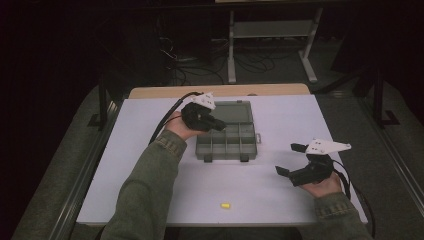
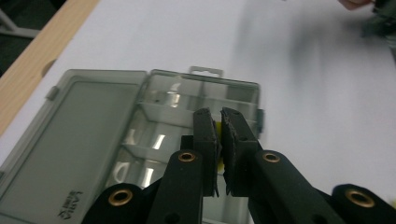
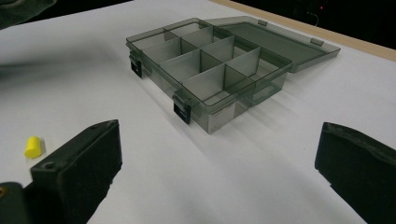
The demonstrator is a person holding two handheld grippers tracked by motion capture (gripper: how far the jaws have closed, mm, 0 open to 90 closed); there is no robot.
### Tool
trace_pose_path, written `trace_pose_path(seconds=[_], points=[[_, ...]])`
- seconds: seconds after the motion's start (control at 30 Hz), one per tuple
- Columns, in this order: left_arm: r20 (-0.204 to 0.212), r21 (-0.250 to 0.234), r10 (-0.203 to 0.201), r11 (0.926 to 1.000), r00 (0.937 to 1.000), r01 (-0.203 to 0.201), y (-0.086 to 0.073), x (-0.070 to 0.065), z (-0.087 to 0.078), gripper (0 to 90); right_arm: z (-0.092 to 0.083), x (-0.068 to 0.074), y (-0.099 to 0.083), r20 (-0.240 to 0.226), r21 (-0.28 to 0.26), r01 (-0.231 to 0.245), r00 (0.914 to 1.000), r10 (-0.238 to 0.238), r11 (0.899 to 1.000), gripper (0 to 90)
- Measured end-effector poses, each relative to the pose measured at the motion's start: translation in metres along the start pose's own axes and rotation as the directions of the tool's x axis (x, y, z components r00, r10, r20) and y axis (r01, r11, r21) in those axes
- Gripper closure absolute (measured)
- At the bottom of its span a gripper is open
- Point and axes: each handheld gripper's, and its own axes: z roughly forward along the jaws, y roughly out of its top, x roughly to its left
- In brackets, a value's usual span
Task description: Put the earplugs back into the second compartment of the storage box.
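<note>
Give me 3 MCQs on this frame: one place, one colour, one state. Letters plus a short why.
1. Where is the left gripper?
A. over the open organiser box
B. at the table's near edge
C. off the table

2. What colour is the small piece lying loose on the table?
A. red
B. yellow
C. blue

3. How do the right gripper's jaws stand?
A. shut on the box lid
B. shut on nothing
C. wide open, nothing between them

Answers:
1 A: the high view shows it above the box's compartments.
2 B: it shows yellow on the white top.
3 C: the right gripper view shows its jaws far apart over bare table.
</note>
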Motion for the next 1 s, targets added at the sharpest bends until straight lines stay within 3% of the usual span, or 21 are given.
trace_pose_path(seconds=[0.1,0.33,1.0], points=[[-0.028,0.005,-0.027,0.9996,0.9992,0.027,-0.006,0.01,0.003,85.5,0.0,0.0,0.0,-0.002,0.001,0.002,1.0,-0.002,1.0,0.2],[-0.055,0.017,-0.043,0.9989,0.9976,0.044,-0.01,0.016,0.01,85.4,0.0,-0.001,0.0,0.001,0.002,0.0,1.0,0.0,1.0,0.2],[-0.061,0.115,-0.08,0.9895,0.9949,0.086,-0.029,0.036,0.047,85.2,-0.001,0.001,-0.001,0.002,0.001,-0.002,1.0,0.002,1.0,0.2]])
